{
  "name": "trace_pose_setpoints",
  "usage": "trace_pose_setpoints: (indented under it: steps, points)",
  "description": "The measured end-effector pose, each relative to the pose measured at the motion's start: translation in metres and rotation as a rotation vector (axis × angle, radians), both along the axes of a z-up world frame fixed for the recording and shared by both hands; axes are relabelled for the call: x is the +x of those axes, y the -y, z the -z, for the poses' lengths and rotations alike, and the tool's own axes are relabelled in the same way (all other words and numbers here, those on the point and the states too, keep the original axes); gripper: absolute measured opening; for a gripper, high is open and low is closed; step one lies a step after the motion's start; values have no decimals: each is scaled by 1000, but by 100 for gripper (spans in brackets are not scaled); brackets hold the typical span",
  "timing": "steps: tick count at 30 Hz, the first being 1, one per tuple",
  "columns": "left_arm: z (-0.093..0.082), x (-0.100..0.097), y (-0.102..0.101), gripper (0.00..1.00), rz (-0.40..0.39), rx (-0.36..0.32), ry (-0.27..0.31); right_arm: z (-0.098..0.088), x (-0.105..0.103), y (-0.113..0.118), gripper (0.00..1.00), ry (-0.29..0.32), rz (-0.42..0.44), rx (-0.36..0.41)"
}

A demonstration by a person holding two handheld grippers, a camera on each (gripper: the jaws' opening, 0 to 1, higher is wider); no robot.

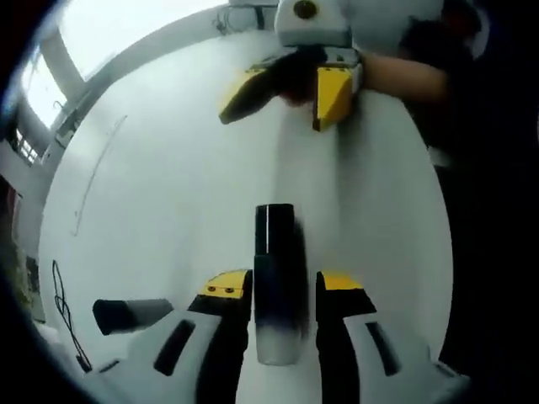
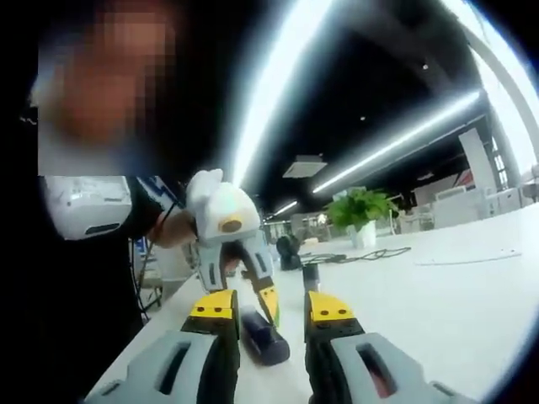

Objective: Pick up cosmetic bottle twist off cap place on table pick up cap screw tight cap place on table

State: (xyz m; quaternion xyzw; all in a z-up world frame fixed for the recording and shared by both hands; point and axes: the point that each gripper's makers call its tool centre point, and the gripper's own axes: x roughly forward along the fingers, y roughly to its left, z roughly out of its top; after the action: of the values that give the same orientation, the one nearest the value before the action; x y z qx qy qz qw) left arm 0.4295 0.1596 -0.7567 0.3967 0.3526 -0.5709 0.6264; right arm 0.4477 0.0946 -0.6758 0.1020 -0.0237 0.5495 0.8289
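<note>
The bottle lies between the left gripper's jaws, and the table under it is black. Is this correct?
No. The bottle is between the left gripper's jaws, but the table is white, as the left gripper view shows.

left gripper (image 1: 282, 290) held low, yellow-tipped jaws parted, a dark bottle (image 1: 276, 278) lying between them; contact cannot be confirmed. right gripper (image 1: 286, 93) opposite, pointing back toward the left one, jaws apart and tips angled downward. a forearm (image 1: 404, 76) extends behind it.
</note>
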Motion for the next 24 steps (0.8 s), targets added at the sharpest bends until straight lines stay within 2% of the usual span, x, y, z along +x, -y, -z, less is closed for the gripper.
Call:
trace_pose_setpoints:
  steps: [4, 10, 14, 21, 24]
  points:
    - [7, -1, -1, 22, 3, 28, -9, 1, 0, -1, 24, 6, -1, -14]
    - [7, 0, -3, 20, 8, 62, -30, 1, 1, 0, 24, 5, 2, -13]
    - [9, -6, -4, 14, 5, 76, -79, 2, 1, 1, 24, 7, 6, -18]
    - [8, -7, -4, 14, 39, 57, -54, 2, 2, 2, 24, 5, 11, -17]
    - [8, -5, -3, 14, 27, 61, -50, 1, 3, 3, 24, 2, 12, -9]
